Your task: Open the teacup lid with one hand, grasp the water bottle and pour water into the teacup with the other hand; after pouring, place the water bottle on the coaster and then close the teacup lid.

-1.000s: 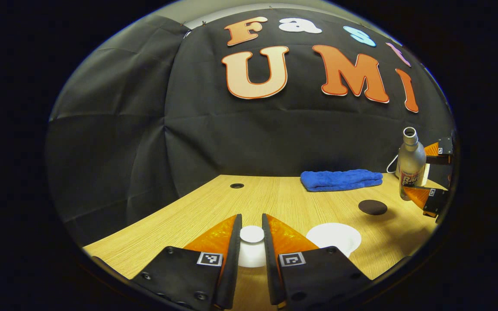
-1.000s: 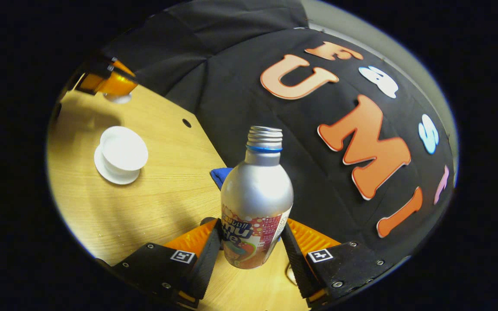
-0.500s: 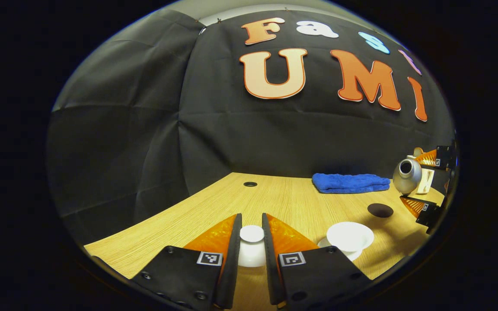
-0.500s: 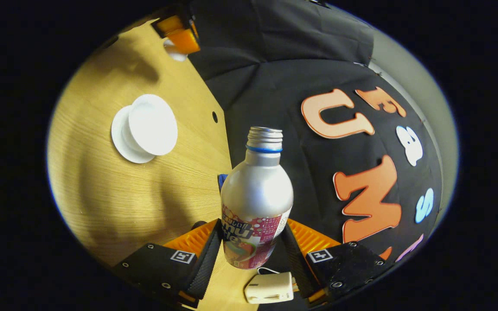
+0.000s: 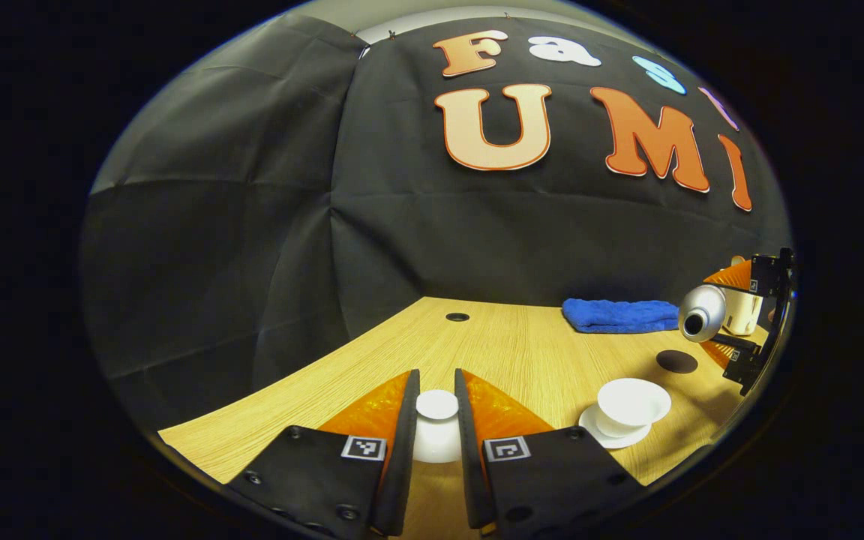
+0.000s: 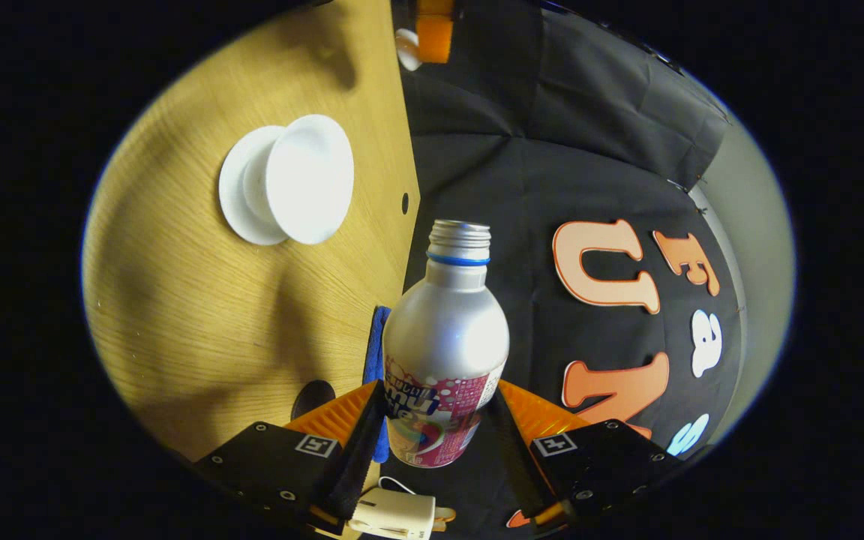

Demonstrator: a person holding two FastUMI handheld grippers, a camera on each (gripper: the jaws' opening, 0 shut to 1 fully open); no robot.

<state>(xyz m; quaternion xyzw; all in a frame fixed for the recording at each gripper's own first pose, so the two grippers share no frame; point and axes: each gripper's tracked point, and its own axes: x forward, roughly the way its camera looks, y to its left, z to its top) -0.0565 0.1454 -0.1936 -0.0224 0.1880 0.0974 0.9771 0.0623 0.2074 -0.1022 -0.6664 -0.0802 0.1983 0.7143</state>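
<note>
Right gripper view: bottle tipped, bare table beside teacup.

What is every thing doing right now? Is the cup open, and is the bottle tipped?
Teacup: uncovered, upright on its saucer.
Teacup lid: off the cup, held between the left tool's fingers.
Water bottle: uncapped, tipped over sideways, gripped by the right tool; no water seen coming out.
Coaster: bare, on the table.
Blue towel: folded, lying flat.
</note>
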